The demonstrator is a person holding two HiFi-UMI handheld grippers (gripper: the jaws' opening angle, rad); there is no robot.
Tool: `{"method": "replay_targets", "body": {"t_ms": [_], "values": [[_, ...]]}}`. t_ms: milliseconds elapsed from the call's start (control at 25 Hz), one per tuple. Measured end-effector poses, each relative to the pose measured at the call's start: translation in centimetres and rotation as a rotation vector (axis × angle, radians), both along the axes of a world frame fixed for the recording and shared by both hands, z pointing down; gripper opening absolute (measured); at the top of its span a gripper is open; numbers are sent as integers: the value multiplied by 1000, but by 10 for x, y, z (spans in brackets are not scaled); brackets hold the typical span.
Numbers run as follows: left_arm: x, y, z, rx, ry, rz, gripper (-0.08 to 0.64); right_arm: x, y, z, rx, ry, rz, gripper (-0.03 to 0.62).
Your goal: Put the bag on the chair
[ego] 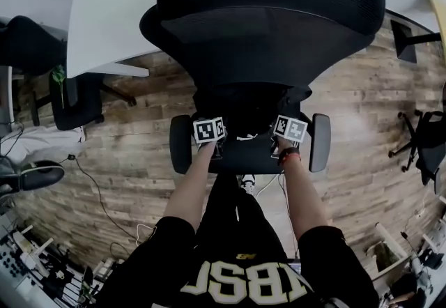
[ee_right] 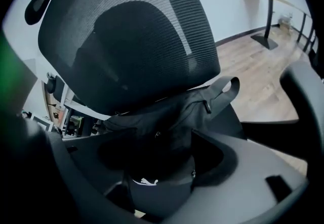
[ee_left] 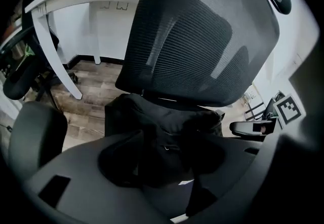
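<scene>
A black office chair with a mesh backrest (ego: 272,7) stands in front of me. A black bag (ego: 244,110) lies on its seat (ego: 233,160), against the backrest. In the left gripper view the bag (ee_left: 167,116) is a soft heap with its cloth in the gap of my left gripper (ee_left: 162,154), whose jaws stand wide apart. My right gripper (ee_right: 159,159) is also open over the bag (ee_right: 172,114), above a white logo; a strap loop sticks up at the right. In the head view the left gripper (ego: 211,139) and right gripper (ego: 287,138) sit side by side at the bag's near edge.
The chair's armrests (ego: 180,144) (ego: 320,141) flank my hands. A white desk (ego: 111,14) stands behind the chair at the left, with another dark chair (ego: 77,101) under it. Cables (ego: 90,188) run over the wooden floor. A further chair base (ego: 418,139) is at the right.
</scene>
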State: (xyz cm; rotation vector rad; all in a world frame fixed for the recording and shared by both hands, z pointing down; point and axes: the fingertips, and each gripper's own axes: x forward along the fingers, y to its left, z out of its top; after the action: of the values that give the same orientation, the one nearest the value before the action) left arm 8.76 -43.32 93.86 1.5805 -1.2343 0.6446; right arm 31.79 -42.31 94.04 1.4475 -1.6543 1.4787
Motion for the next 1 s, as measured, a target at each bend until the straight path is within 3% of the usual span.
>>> {"method": "replay_targets", "body": {"t_ms": [360,520,680,1000], "values": [[-1,0,-87,186,-11,-25,247,-21,-10,-95,198,63,-106,322],[-6,-21,-154,330,15,-82,247,-34,-32,-153,348,78,-159,311],[1,-24,-227,490,2,-69,245,-30,-41,-222,504,108,-163,275],[0,-11,-372,811,-102,-17,216,-26,-30,-356,789,160,-134,196]]}}
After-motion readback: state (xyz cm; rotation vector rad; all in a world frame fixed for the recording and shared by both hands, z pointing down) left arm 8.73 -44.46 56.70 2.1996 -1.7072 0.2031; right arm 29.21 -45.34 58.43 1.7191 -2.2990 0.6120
